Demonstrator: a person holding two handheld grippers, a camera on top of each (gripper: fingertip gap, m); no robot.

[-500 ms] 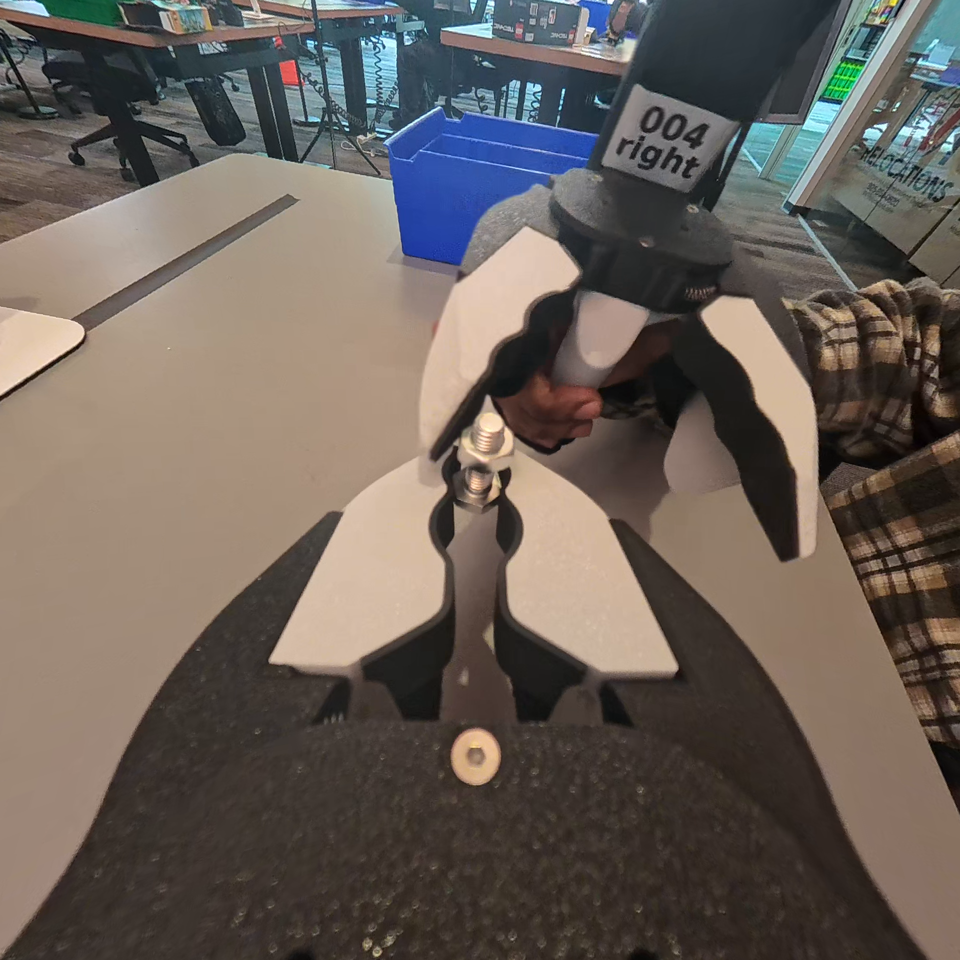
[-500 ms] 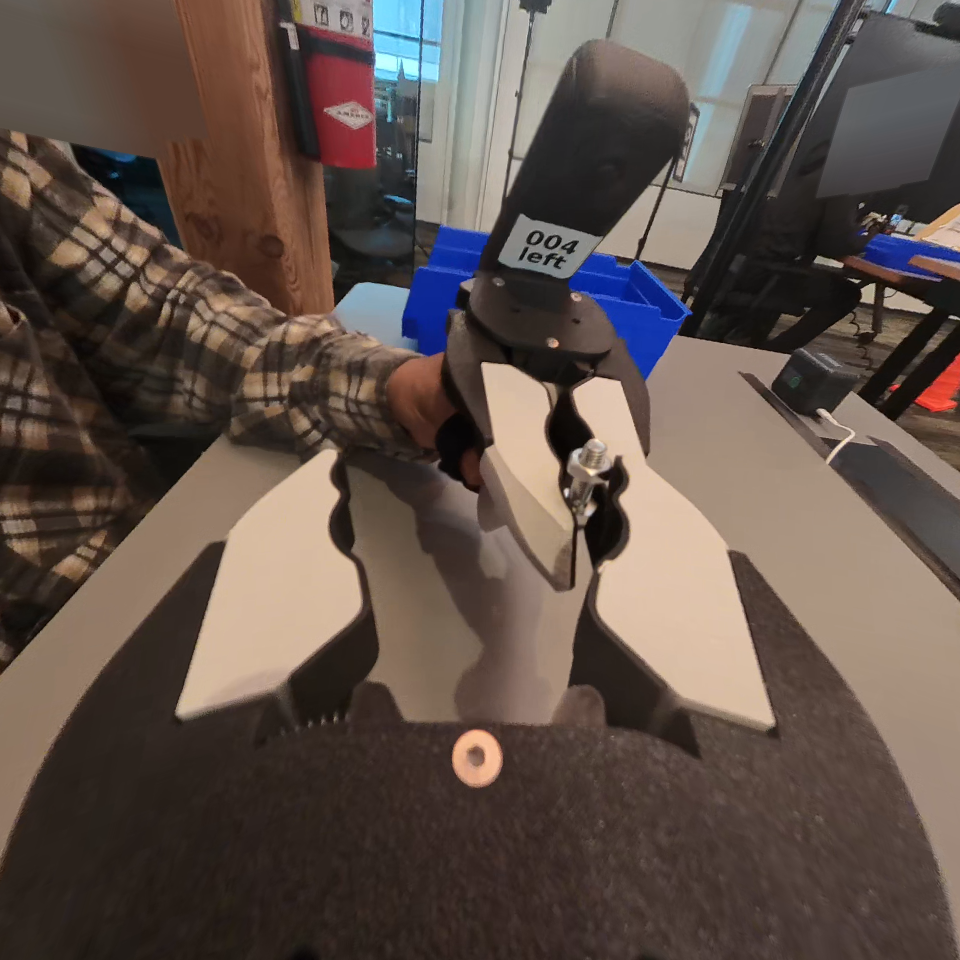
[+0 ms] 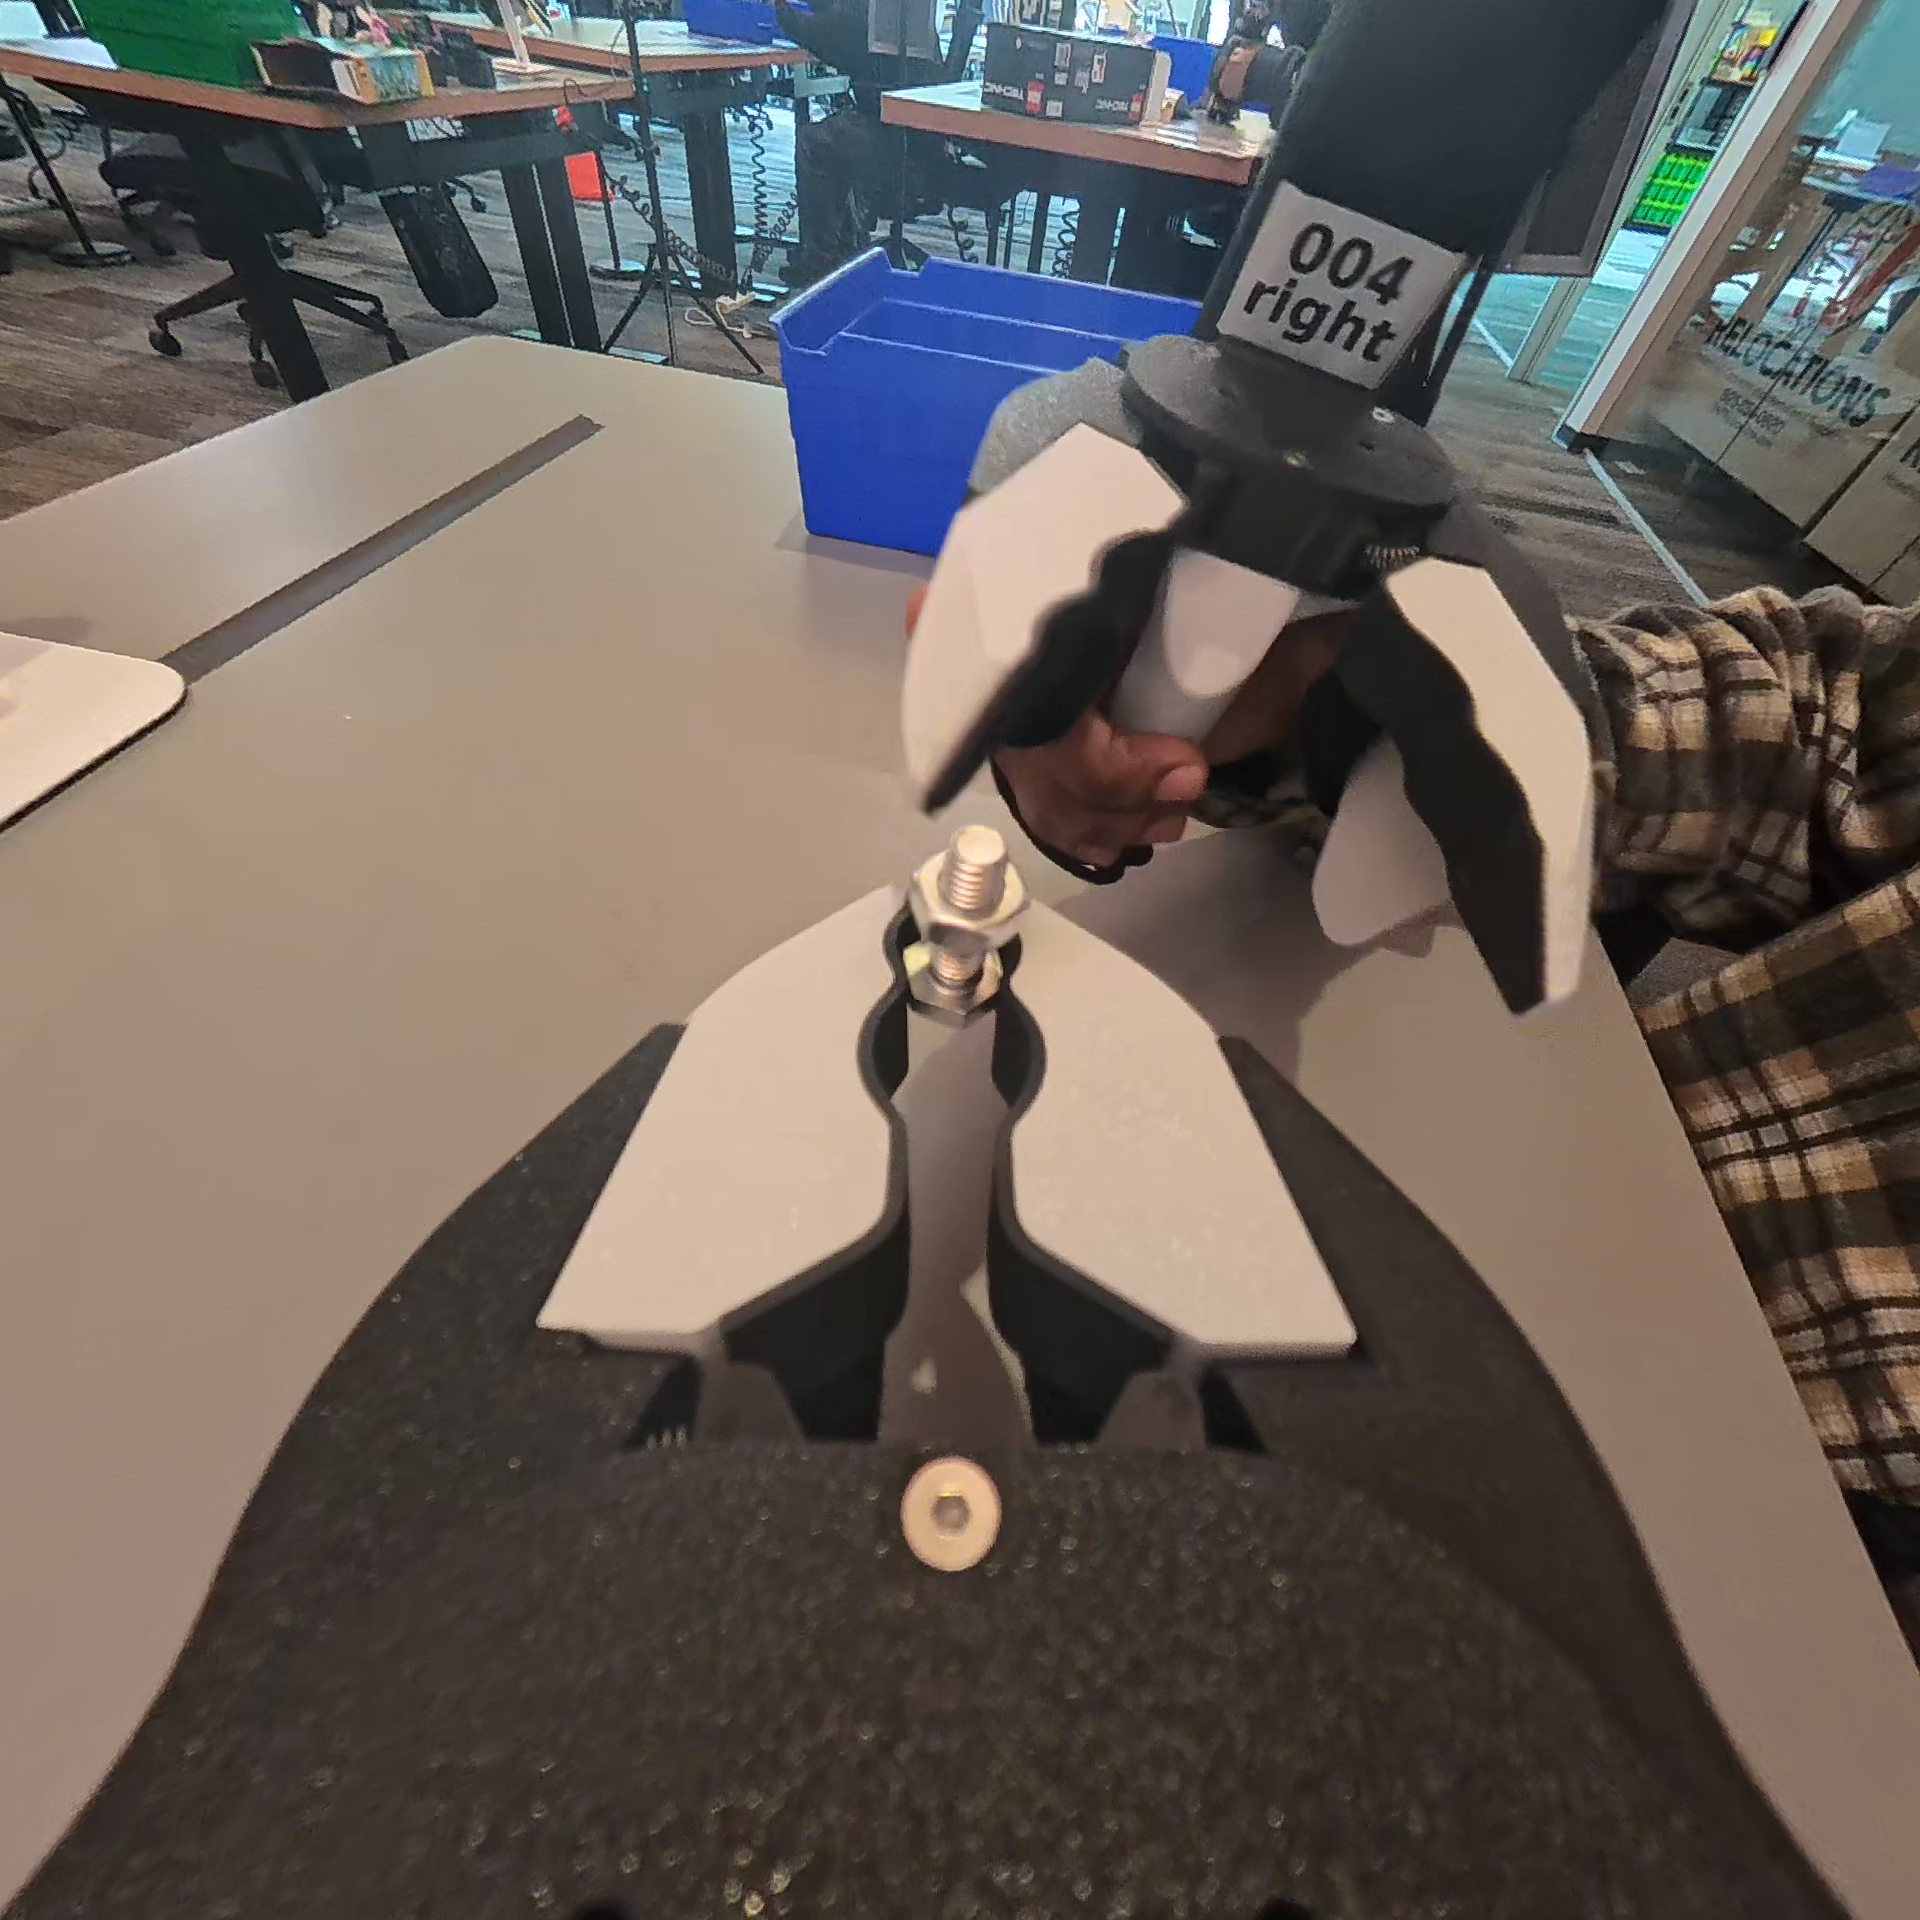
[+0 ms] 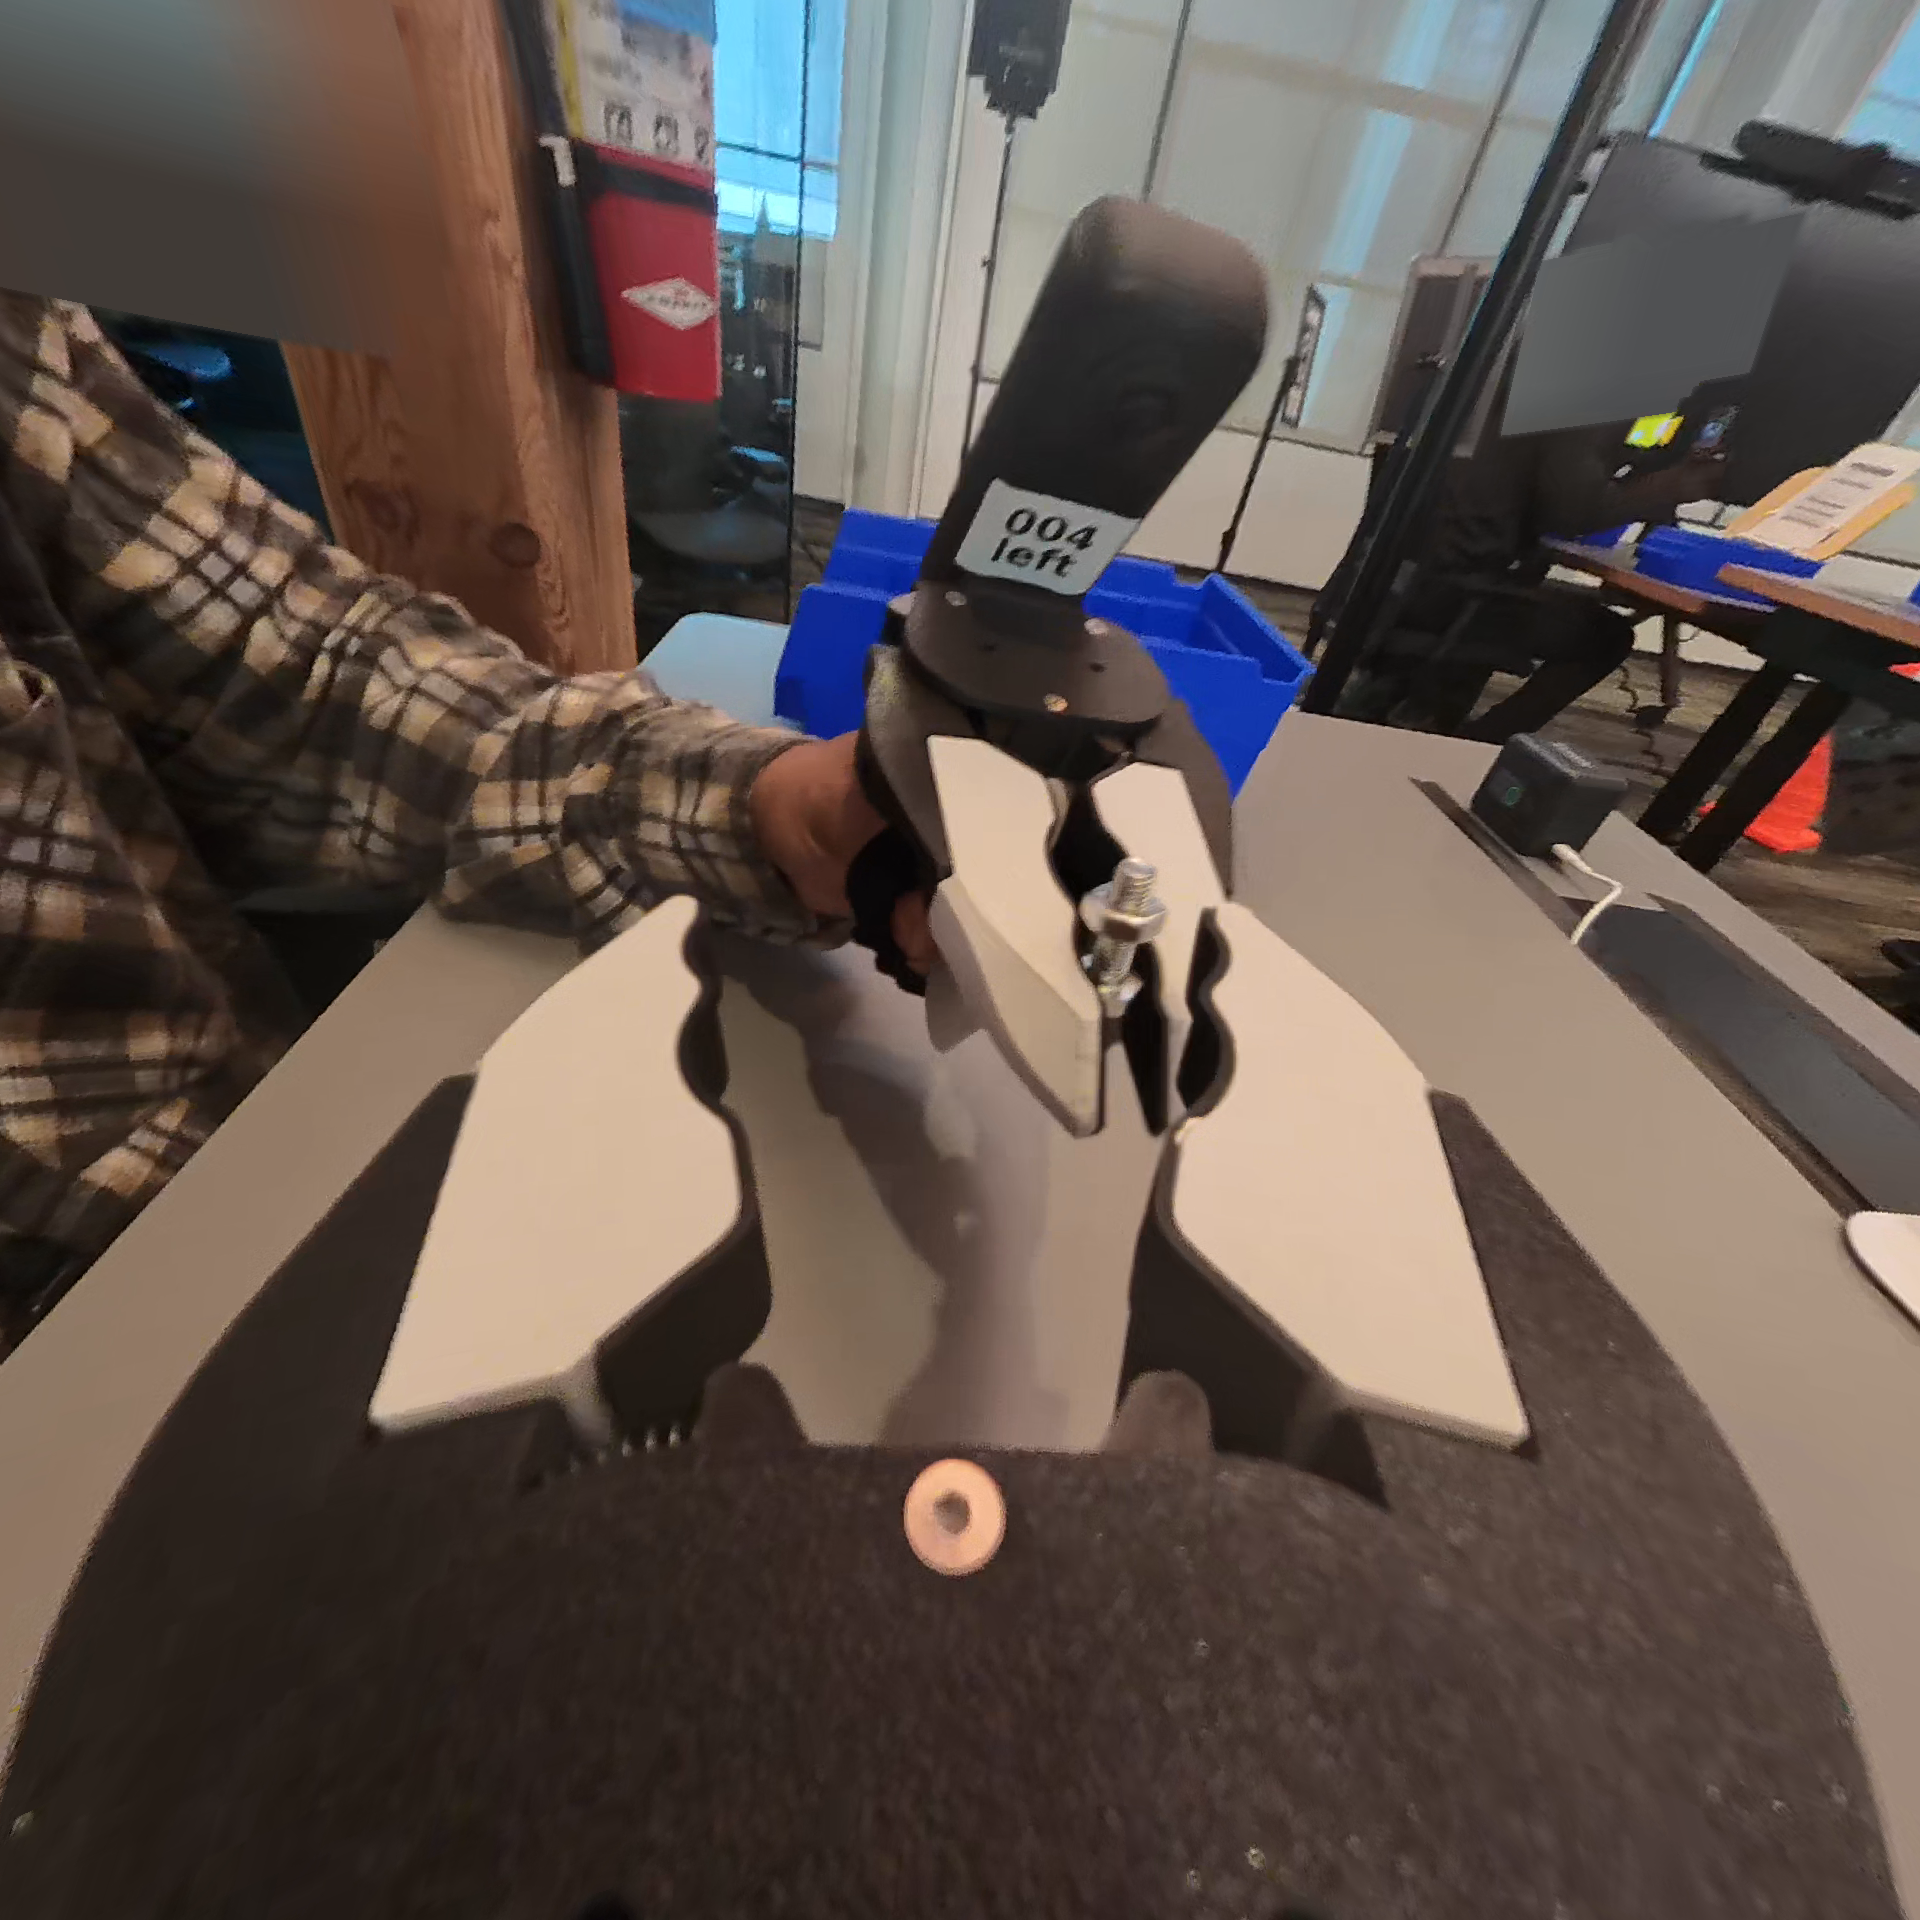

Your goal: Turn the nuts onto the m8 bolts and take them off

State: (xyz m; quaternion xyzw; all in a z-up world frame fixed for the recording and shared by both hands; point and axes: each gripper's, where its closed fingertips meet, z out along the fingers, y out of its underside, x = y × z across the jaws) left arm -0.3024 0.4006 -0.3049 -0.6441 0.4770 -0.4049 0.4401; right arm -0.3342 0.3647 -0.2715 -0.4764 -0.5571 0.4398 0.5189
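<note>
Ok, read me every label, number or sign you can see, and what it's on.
I can't repeat wording; these carry writing:
White tag on right gripper.
Second white tag on left gripper, which holds the bolt.
Red case on wooden post.
Glass wall, lettering.
Black box on far desk, blurred.

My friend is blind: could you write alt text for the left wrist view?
A hand-held gripper clamps a bolt upright above a grey table, a nut threaded on it. A second hand-held gripper, open, hovers just beyond, a blue bin behind.
</note>
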